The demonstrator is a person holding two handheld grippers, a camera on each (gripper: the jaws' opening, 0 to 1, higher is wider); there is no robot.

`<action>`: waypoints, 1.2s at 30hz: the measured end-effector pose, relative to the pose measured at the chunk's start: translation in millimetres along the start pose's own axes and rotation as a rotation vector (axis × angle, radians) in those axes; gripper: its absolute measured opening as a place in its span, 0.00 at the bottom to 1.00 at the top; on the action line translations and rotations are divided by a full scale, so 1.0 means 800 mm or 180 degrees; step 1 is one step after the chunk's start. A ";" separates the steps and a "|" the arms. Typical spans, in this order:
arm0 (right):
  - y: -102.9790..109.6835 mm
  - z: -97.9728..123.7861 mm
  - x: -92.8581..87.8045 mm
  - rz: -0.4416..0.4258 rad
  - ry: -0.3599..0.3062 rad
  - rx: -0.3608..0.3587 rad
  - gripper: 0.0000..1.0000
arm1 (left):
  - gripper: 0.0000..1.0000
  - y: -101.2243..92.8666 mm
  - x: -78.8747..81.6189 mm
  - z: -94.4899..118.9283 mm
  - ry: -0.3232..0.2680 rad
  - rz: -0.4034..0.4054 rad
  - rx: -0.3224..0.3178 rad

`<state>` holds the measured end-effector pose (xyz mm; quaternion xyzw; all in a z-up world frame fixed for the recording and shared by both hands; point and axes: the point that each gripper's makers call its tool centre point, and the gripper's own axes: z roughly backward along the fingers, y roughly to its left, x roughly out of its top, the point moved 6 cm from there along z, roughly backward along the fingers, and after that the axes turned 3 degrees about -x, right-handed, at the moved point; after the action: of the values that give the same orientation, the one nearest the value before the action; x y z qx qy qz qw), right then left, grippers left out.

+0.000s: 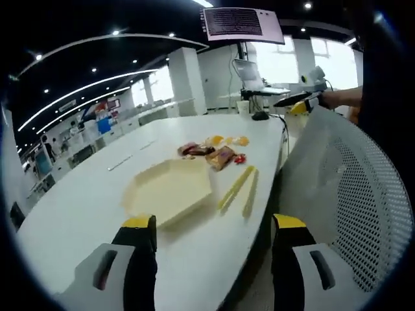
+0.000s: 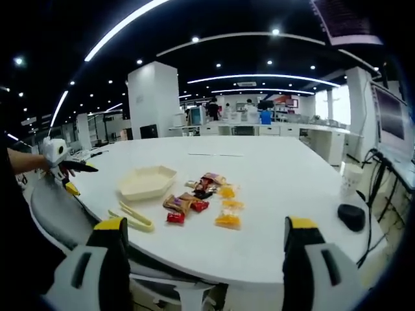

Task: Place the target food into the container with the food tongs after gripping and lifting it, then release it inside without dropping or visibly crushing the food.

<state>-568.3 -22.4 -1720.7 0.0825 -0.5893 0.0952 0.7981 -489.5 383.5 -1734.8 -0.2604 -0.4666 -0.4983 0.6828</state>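
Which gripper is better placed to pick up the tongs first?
Left, probably. The left gripper is open and the yellow tongs lie just ahead of it beside the container. From the right gripper, the tongs sit off to its left, farther away.

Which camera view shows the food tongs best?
The left gripper view shows the food tongs best: they lie near, with both yellow arms clearly apart, right of the yellow container. In the right gripper view the tongs look smaller, at the table edge.
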 end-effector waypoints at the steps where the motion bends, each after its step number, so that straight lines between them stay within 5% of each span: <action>1: 0.000 0.000 0.001 -0.0007 -0.0004 -0.0006 1.00 | 0.62 -0.003 0.004 -0.010 -0.0067 0.0040 -0.0143; 4: 0.001 -0.001 0.004 -0.0017 -0.0017 -0.0013 1.00 | 0.53 -0.014 -0.002 -0.033 0.0036 -0.0044 -0.0447; 7: 0.002 -0.002 0.008 0.0016 -0.0008 -0.0034 1.00 | 0.46 -0.033 -0.025 -0.057 0.0416 -0.0232 -0.0782; 10: -0.001 -0.003 0.006 0.0027 0.0048 -0.0061 1.00 | 0.40 -0.046 -0.035 -0.072 0.0429 -0.0177 -0.0944; 25: -0.005 0.010 0.007 0.0048 0.0112 -0.0134 1.00 | 0.28 -0.040 -0.047 -0.122 0.0531 -0.0141 -0.0965; 36: -0.003 0.012 -0.006 0.0091 0.0264 -0.0137 1.00 | 0.16 -0.035 -0.044 -0.130 0.0478 0.0034 -0.0921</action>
<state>-577.6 -27.3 -1722.8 0.0529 -0.5587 0.0973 0.8219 -478.7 302.9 -1813.9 -0.3205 -0.3362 -0.5748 0.6737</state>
